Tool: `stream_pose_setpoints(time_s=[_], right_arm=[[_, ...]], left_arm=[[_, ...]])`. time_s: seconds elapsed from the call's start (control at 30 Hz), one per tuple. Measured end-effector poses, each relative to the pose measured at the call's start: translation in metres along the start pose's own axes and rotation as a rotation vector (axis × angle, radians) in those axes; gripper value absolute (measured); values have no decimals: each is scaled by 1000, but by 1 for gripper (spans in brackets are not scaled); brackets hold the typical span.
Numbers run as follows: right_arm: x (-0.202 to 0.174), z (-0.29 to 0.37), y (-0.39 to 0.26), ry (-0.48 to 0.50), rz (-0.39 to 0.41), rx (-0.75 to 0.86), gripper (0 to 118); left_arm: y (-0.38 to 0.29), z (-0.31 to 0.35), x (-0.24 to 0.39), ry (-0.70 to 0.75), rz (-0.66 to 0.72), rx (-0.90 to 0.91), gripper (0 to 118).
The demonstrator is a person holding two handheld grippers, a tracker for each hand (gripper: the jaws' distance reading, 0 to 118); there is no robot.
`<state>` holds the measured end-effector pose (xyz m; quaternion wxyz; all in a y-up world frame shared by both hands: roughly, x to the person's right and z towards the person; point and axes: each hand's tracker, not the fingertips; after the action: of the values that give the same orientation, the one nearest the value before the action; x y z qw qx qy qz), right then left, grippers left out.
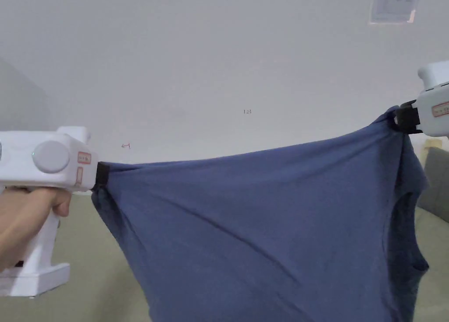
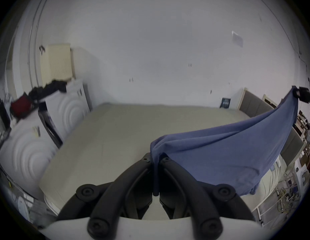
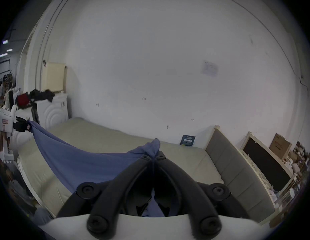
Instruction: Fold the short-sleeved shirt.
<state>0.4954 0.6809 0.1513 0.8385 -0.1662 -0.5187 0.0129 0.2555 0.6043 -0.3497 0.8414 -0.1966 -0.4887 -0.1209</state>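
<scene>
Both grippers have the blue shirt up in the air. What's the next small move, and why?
Probably lower both grippers together to lay the shirt flat on the bed. The left gripper and right gripper are each shut on a corner, the top edge stretched between them, right end higher, and the shirt hangs above the mattress, so nothing can be folded yet.

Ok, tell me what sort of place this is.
Probably a bedroom-like corner of a storage or work space. A bare mattress lies against a padded headboard and a plain white wall; white cabinets stand at one side, with boxes and clutter beyond the headboard.
</scene>
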Motion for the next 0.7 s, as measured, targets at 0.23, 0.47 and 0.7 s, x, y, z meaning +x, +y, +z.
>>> stream_pose_setpoints(time_s=[0.23,0.47,0.7], right_arm=[[9,8,11,-36,-105,75,1],[-1,-8,17,-29,-116,76,1],[-11,-37,39,-30,-90,69,1]], left_arm=[[62,23,10,52,-11,90,0],[79,24,9,106,1,131,0],[95,1,4,142,4,129,0]])
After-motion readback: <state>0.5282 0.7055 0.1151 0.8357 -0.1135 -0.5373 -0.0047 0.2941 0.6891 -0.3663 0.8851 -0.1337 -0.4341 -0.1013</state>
